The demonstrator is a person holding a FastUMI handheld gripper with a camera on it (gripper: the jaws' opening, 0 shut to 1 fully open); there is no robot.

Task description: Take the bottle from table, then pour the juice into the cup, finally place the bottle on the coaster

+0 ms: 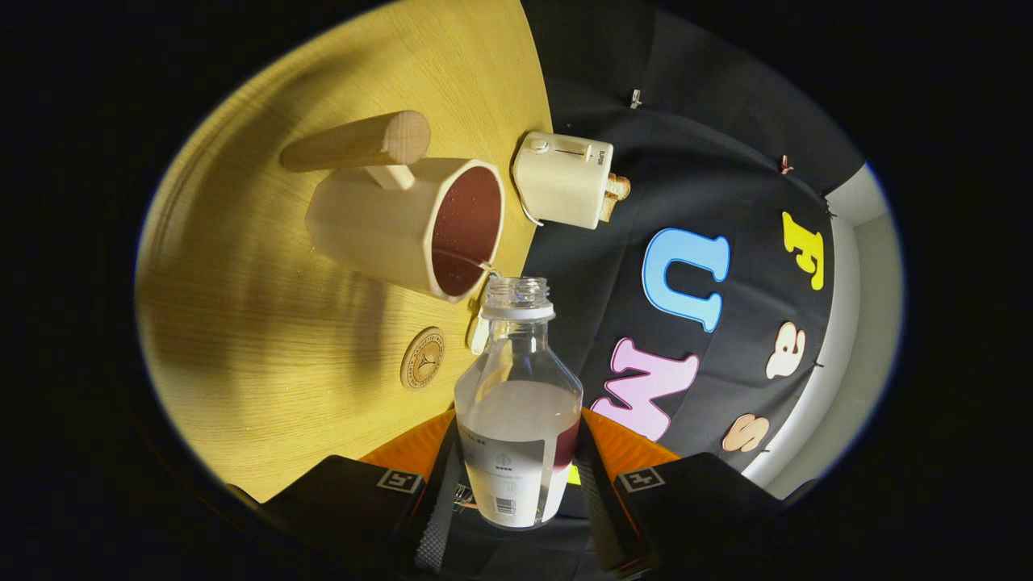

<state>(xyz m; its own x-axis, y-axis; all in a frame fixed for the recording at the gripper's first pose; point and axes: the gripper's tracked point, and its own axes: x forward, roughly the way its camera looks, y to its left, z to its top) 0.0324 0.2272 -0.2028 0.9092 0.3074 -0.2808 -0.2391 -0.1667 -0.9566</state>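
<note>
My gripper [516, 464] is shut on a clear bottle [516, 387], both fingers pressing on its labelled lower part. The bottle is uncapped and tilted, with its mouth at the rim of a cream cup [407, 226]. A thin stream runs from the mouth into the cup. Dark red juice fills much of the cup; a little red juice shows low in the bottle by the label. The cup has a thick wooden handle [363, 141]. A small round wooden coaster [422, 358] lies on the table just beside the bottle's neck, nearer me than the cup.
The round wooden table [266, 323] carries a cream toaster [565, 179] with bread in it, beyond the cup at the table's edge. A small white thing [478, 335], perhaps the bottle's cap, lies between the coaster and the bottle's neck.
</note>
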